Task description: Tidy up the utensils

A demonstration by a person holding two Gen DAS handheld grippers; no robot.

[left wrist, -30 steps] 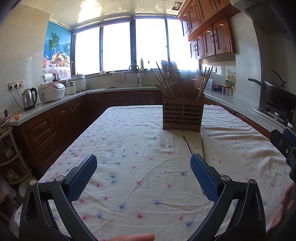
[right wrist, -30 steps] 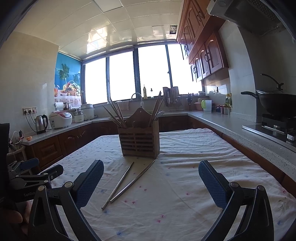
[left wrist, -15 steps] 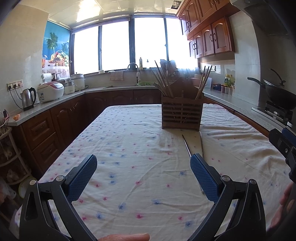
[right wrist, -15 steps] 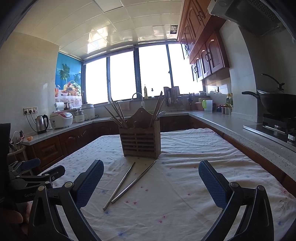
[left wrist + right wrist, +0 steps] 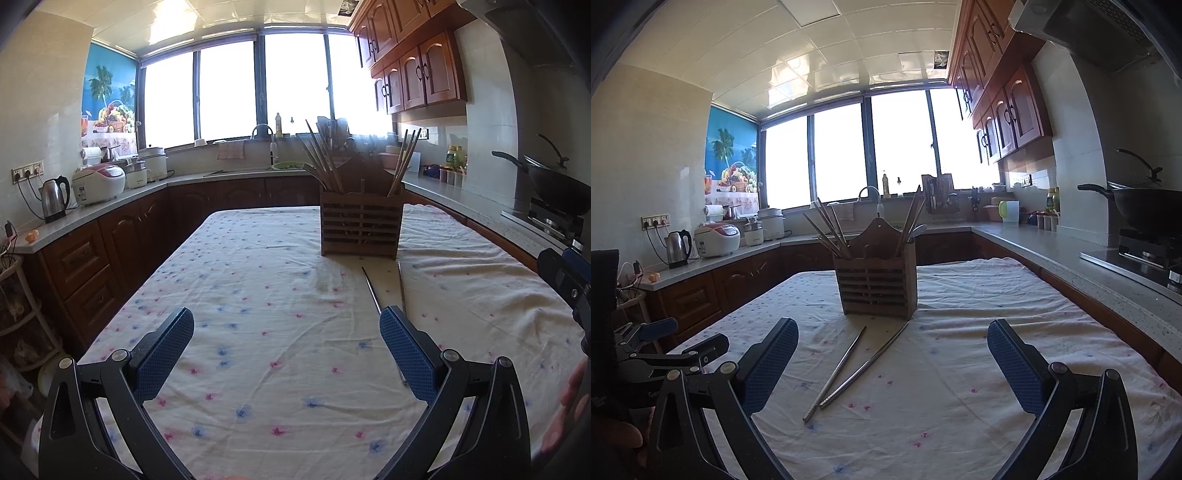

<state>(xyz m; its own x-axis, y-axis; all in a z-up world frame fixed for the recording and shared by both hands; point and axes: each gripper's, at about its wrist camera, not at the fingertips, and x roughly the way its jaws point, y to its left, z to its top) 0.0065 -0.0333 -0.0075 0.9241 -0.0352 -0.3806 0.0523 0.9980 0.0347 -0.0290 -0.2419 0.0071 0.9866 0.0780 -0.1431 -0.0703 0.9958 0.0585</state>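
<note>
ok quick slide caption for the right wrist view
Open right gripper faces two metal chopsticks lying on the tablecloth before a wooden utensil holder.

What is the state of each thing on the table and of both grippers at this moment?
Left gripper: open, fingers wide apart, holding nothing.
Right gripper: open, holding nothing.
Metal chopsticks: two, lying loose on the tablecloth before the holder, near ends close together.
Wooden holder: upright, already holds chopsticks that lean outward.
Tablecloth: spread over the table, wrinkled.
</note>
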